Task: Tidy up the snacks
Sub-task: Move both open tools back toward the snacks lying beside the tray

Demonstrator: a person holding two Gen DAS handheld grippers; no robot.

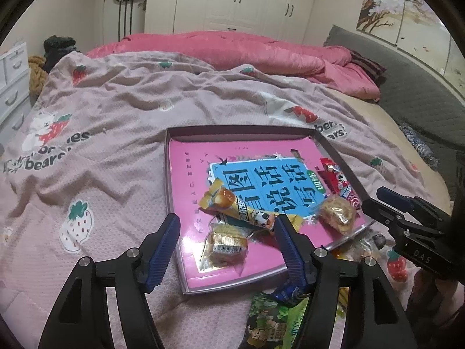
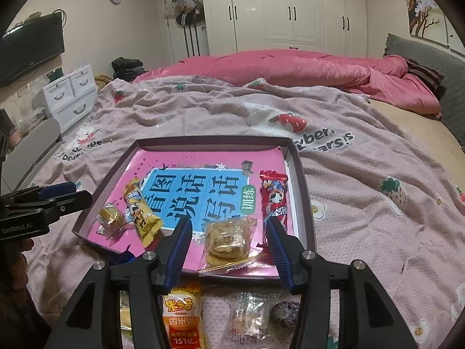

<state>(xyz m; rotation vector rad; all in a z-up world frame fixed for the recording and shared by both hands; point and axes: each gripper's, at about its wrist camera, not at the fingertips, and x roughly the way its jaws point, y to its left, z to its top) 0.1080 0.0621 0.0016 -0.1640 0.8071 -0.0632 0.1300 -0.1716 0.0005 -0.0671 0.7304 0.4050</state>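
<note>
A: From the left wrist, what is the left gripper (image 1: 226, 241) doing?

B: Its jaws are standing apart and gripping nothing. A clear-wrapped cake (image 1: 225, 247) is lying between the fingers, near the tray's (image 1: 174, 133) near edge, but the pads are not touching it. A yellow bar (image 1: 238, 209) is lying just behind the cake, and a second cake (image 1: 337, 213) is sitting toward the near right corner. A red bar (image 1: 338, 181) is lying along the right wall.

A: And the loose snacks?

B: A green packet (image 1: 270, 317) and a blue wrapper (image 1: 286, 290) are waiting on the blanket (image 1: 116, 116), just off the tray's near edge. I'd judge the next good move is lifting clear before swinging toward those, so the finger isn't dragging the cake along.

A: Now the right wrist?

B: The right gripper (image 2: 229, 241) is also released, holding nothing. That second cake (image 2: 228, 240) is lying between its fingers at the near edge, and the red bar (image 2: 274, 200) is running along the right wall, its near end just beside the right finger (image 2: 279, 244). The left gripper (image 2: 58, 195) is showing at the tray's left edge.

A: What's still outside?

B: A rice-cracker pack (image 2: 181, 317), a clear packet (image 2: 247, 317) and a dark round sweet (image 2: 286, 311) are lying on the blanket below the near edge. Each hand should probably be taking the item on its own side, keeping the arms uncrossed.
</note>
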